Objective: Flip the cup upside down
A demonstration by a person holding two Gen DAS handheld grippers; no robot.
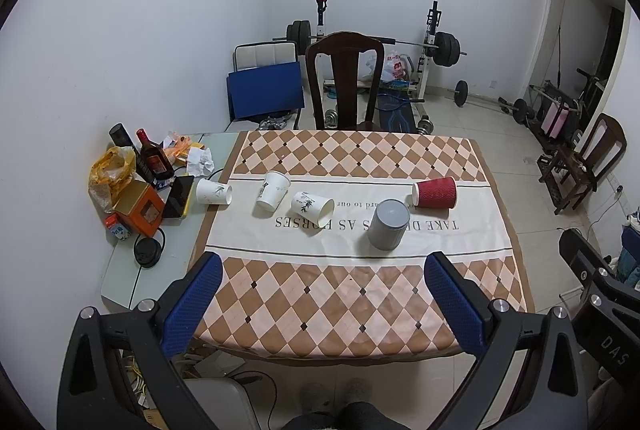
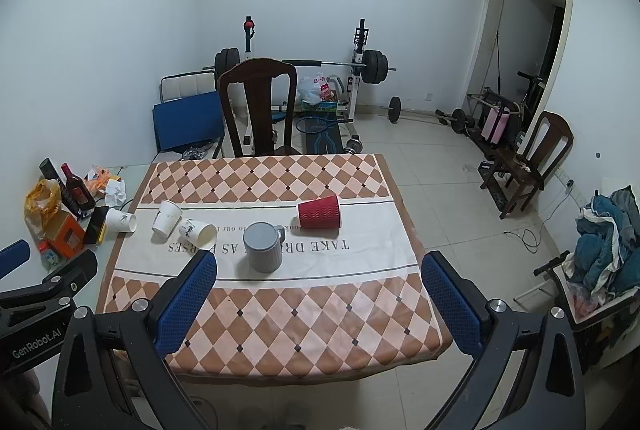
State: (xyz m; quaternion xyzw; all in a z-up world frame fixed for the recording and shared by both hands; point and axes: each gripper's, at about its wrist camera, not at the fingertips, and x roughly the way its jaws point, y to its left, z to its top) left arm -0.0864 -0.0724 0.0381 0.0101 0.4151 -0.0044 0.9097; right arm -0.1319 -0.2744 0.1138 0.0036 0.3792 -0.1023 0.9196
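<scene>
A grey mug [image 1: 388,224] [image 2: 263,247] stands upside down mid-table. A red ribbed paper cup [image 1: 435,192] [image 2: 320,212] lies on its side behind it to the right. Three white paper cups stand or lie to the left: one on its side [image 1: 214,191] [image 2: 121,220], one upside down [image 1: 273,191] [image 2: 166,217], one on its side [image 1: 313,207] [image 2: 197,232]. My left gripper [image 1: 324,270] is open and empty above the table's near edge. My right gripper [image 2: 320,270] is open and empty, likewise held back from the cups.
A checkered cloth covers the table [image 1: 360,294] [image 2: 304,314]. Bottles, an orange box, a phone and bags clutter the left side [image 1: 140,182] [image 2: 60,214]. A dark wooden chair [image 1: 345,78] [image 2: 258,106] stands behind the table. Weights equipment lines the back wall.
</scene>
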